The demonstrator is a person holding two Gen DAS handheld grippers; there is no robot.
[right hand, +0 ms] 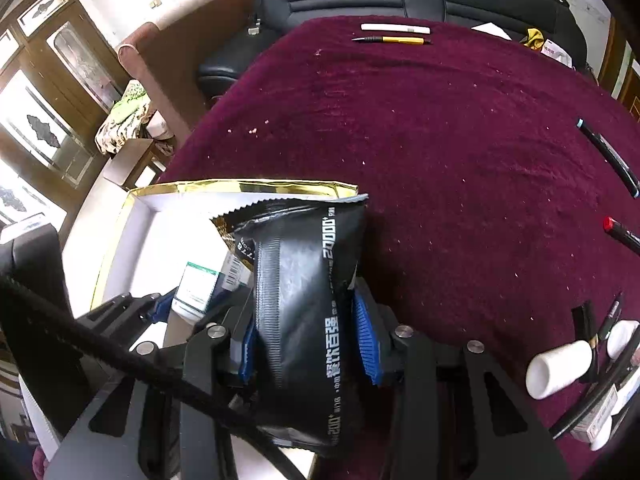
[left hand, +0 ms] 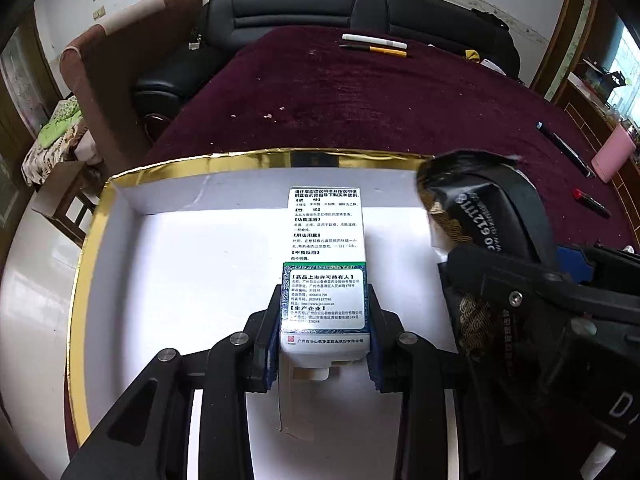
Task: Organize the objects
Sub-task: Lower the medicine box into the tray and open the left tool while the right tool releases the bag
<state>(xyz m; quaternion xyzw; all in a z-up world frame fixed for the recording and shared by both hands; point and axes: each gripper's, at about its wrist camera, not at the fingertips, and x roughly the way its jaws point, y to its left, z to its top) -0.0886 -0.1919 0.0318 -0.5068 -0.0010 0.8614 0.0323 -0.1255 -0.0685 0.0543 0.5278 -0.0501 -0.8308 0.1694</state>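
Observation:
A white medicine box (left hand: 326, 232) with printed text and a green band is pinched at its near end, my left gripper (left hand: 324, 308) shut on it. It hangs tilted over the white floor of a gold-rimmed tray (left hand: 256, 156). A black foil snack pouch (right hand: 304, 264) stands between the blue pads (right hand: 366, 336) of my right gripper (right hand: 306, 320), which is shut on it. The pouch (left hand: 472, 200) hangs over the tray's right edge, close beside the box. In the right wrist view the medicine box (right hand: 198, 288) shows to the left, above the tray (right hand: 256, 187).
The tray lies on a maroon tablecloth (left hand: 360, 100). A white pen (left hand: 374, 41) and a yellow pen (left hand: 388, 51) lie at the far edge. A black pen (left hand: 564, 148), a red-capped marker (left hand: 592, 202) and a pink object (left hand: 614, 152) sit right. A white cylinder (right hand: 558, 366) lies near right.

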